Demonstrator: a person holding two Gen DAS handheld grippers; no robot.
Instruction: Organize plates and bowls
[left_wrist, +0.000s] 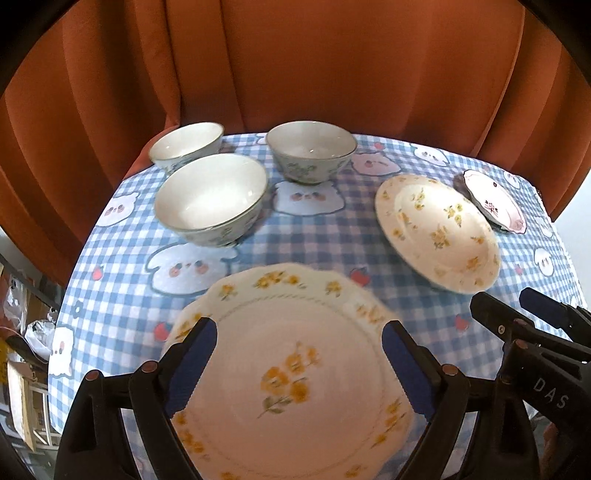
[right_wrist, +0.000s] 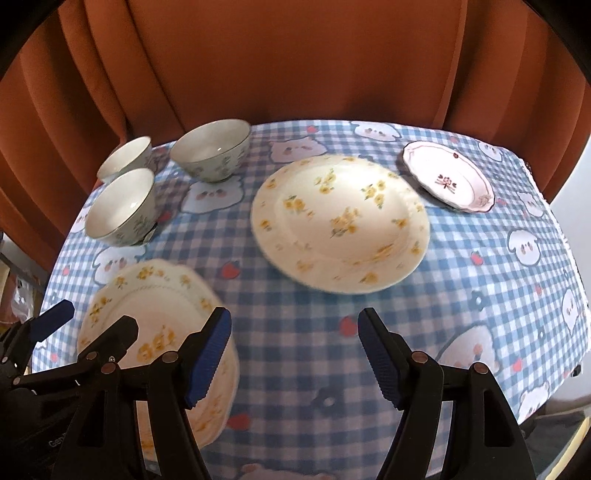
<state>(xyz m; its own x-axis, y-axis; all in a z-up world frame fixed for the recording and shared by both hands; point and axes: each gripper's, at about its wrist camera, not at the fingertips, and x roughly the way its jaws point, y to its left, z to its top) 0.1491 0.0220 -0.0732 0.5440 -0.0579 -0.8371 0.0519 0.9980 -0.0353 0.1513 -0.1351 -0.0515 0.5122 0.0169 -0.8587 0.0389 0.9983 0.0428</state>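
The left gripper (left_wrist: 299, 343) has its jaws spread wide above the scalloped yellow-flower plate (left_wrist: 295, 369), gripping nothing. The right gripper (right_wrist: 294, 334) is likewise spread, over bare tablecloth (right_wrist: 295, 369). Farther along the table sit a round floral plate (right_wrist: 340, 225), a pink plate (right_wrist: 448, 175) and three bowls (left_wrist: 210, 199).

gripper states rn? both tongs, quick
Left tongs: open, straddling the scalloped yellow-flower plate, not clamped on it.
Right tongs: open, holding nothing, over the checked tablecloth.
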